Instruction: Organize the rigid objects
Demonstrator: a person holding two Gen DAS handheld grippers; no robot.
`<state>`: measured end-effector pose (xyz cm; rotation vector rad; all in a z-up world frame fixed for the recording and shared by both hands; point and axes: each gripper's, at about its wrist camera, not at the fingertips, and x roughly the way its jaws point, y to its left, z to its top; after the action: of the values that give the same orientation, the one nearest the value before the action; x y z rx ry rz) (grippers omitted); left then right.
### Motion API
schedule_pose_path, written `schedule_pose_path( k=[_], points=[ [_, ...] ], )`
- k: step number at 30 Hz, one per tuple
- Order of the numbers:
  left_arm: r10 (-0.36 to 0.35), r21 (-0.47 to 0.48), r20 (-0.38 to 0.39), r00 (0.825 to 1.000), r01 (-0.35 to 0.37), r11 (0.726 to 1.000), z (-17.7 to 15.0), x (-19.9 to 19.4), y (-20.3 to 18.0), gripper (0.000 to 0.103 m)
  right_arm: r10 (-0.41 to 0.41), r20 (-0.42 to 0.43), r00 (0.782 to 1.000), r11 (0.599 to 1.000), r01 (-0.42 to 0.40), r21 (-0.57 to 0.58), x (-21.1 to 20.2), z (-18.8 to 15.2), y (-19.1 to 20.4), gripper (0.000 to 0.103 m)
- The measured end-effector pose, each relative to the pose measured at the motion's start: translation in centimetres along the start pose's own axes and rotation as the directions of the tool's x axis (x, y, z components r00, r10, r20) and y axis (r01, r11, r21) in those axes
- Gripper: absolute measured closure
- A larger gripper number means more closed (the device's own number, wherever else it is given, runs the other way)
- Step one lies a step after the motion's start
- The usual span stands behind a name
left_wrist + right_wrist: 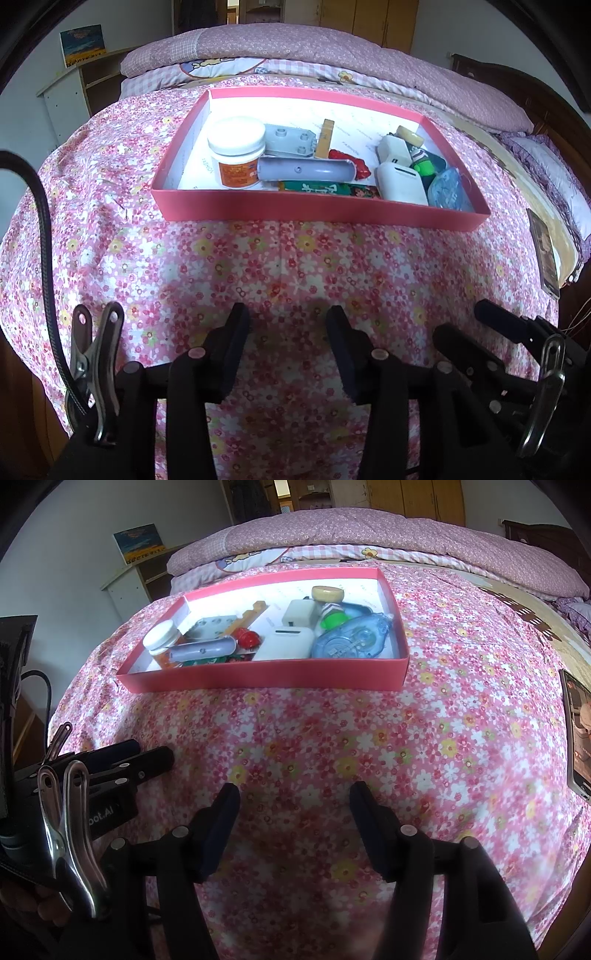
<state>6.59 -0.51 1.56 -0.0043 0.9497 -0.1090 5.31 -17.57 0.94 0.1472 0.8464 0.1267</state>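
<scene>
A bed spread with a pink flowered cotton sheet (280, 266) filled both views, and on it lay a shallow pink cardboard box (266, 675) already holding the small rigid things: a white-lidded plastic jar (236, 149), a white rounded plastic case (400, 182), a grey plastic tube (306, 170), and a blue transparent tape dispenser (351, 638) in its right near corner. No loose object showed on the sheet, so the sorting looked close to done. The left gripper (288, 314) and the right gripper (293, 790) both hovered low near the bed's front edge, jaws spread wide and empty. Any further reach should probably rise over the box's near wall rather than push it. Open sheet lay between grippers and box; a phone (576, 734) rested near the right edge.
</scene>
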Motion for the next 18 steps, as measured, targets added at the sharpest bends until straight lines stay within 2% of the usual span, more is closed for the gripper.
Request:
schedule_pose_path(
  k=[18],
  points=[
    [0.004,0.012,0.005,1.000,-0.004,1.000,-0.13,0.03,-0.14,0.053,0.000,0.001,1.000,1.000,0.000,-0.001,0.02,-0.03,-0.06,0.038]
  ],
)
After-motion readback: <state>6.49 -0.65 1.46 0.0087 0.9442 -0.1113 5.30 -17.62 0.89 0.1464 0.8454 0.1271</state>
